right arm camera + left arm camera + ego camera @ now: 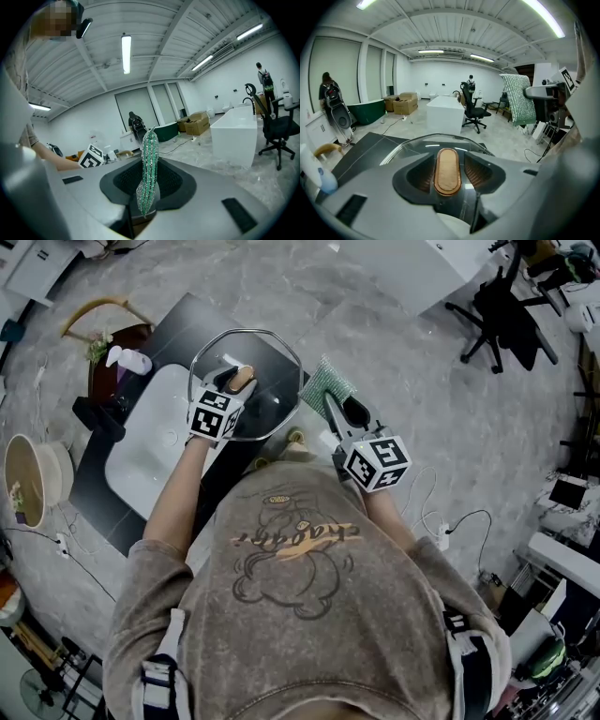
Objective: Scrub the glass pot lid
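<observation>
Scrubbing now could skid the glass pot lid [270, 360] at upper centre: left gripper [232, 383] jaws straddle its wooden handle [447, 171] wide apart, ungripped, while right gripper [344, 411] jaws clamp the green pad [328, 385].

A bare lab hall with an office chair [506, 313], cardboard boxes [405, 102], strip light [125, 54].

Pot lid [267, 357]: clear glossy glass; smooth matt wooden knob [242, 378]. Scrub pad [328, 385]: green, glittery, rough weave. Worktop [202, 320]: dark, polished.
</observation>
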